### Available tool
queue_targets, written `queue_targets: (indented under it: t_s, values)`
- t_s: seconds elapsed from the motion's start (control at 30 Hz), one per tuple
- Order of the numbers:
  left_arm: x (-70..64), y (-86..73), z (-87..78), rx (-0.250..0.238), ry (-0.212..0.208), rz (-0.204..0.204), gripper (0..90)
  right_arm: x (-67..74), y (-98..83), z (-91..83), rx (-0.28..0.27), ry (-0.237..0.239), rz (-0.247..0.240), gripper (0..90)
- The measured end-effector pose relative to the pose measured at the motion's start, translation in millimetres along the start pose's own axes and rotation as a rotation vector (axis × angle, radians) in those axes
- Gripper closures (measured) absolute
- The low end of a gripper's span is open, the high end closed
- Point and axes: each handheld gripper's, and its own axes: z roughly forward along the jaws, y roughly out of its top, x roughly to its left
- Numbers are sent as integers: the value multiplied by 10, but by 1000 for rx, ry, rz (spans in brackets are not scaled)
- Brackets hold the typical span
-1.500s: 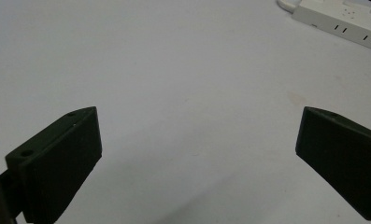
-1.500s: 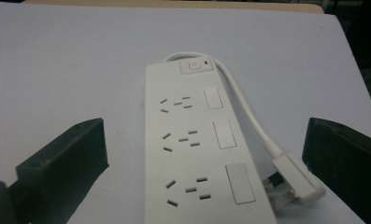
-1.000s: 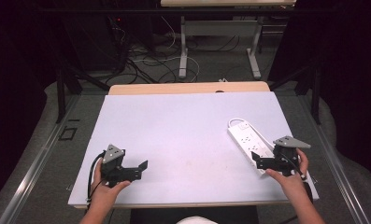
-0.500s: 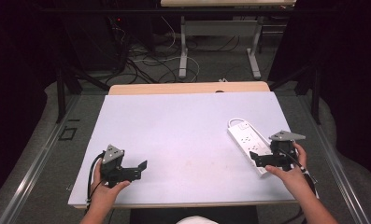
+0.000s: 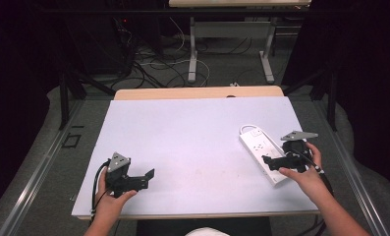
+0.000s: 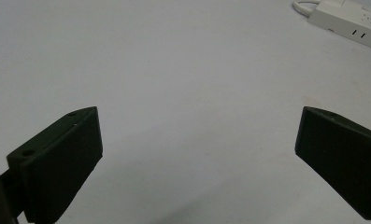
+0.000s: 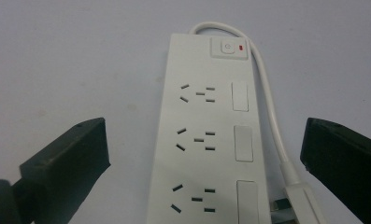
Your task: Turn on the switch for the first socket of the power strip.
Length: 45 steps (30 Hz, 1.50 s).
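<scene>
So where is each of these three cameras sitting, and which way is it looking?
High view: above the person's side, looking forward and down on the table; both forearms, left gripper and right gripper show.
Left gripper view: rides the left gripper, looking across bare table between its open jaws.
Right gripper view: rides the right gripper, looking down at the power strip.
Shared: all three show the power strip.

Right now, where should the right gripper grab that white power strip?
Probably across the narrow width of the power strip, from above. It lies flat, and the right gripper, jaws open, already straddles it. Mind the cord along one long edge.
</scene>
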Motion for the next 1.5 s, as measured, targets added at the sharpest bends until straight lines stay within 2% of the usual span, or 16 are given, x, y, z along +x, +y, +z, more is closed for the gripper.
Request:
queue_targets:
  t_s: [0.13, 0.23, 0.37, 0.93, 1.37, 1.5]
  values:
    - [9, 0, -3, 1, 4, 8, 7, 13, 58, 5, 13, 1, -7, 6]
    - [12, -1, -3, 3, 8, 10, 12, 12, 97, 2, 19, -4, -30, 6]
    - [9, -4, 3, 4, 2, -2, 12, 12, 147, 1, 31, -2, -35, 6]
    - [18, -6, 8, 2, 7, 3, 12, -100, 324, 44, 77, -18, -72, 6]
    - [16, -10, 13, 5, 5, -5, 12, -230, 427, 125, 120, -35, -33, 10]
    - [17, -11, 14, 5, 5, -5, 12, -279, 454, 159, 118, -38, -22, 16]
